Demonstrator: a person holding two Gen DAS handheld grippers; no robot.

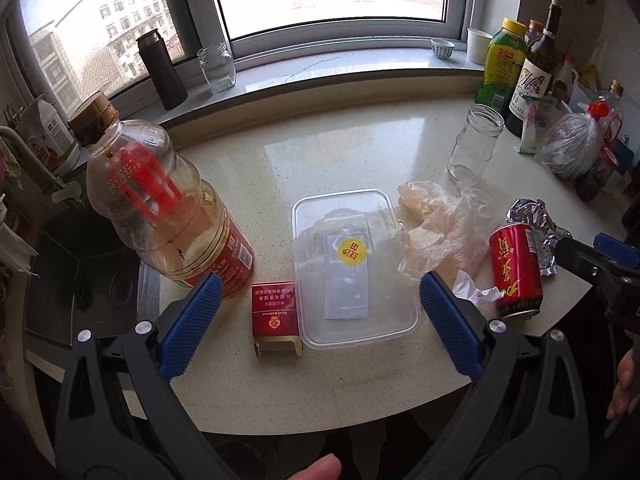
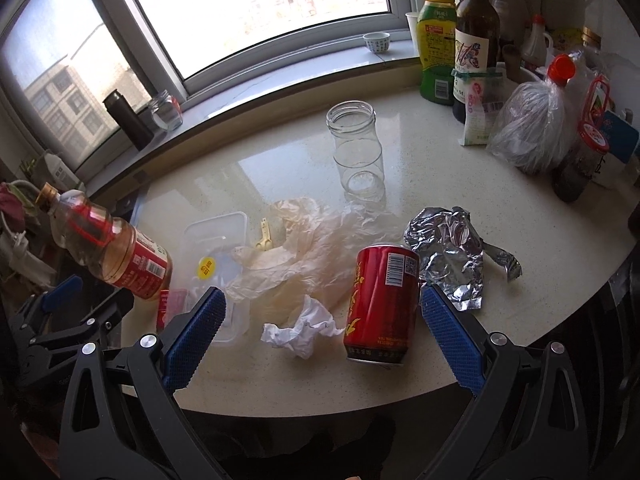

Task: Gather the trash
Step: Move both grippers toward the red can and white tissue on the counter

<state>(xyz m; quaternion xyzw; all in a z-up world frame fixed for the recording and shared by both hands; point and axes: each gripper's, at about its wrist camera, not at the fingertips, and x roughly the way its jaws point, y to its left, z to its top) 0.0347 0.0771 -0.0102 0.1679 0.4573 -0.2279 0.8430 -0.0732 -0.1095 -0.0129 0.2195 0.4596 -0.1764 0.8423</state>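
Observation:
Trash lies across the pale counter (image 1: 360, 152). My left gripper (image 1: 320, 320) is open over a clear plastic container (image 1: 352, 268) and a red cigarette box (image 1: 276, 316); neither finger touches them. A nearly empty plastic bottle (image 1: 160, 200) stands beyond the left finger, by the sink. My right gripper (image 2: 324, 336) is open, with a crumpled white paper (image 2: 300, 328) and a red can (image 2: 380, 300) between its fingers, untouched. Behind the can lie crumpled foil (image 2: 448, 256) and a thin plastic bag (image 2: 304, 248).
An empty glass jar (image 2: 356, 148) stands mid-counter. Sauce and wine bottles (image 2: 476, 40) and a filled plastic bag (image 2: 532, 128) crowd the back right. A dark flask (image 1: 162, 68) and another jar (image 1: 218, 66) sit on the windowsill. The sink (image 1: 80, 272) drops off at the left.

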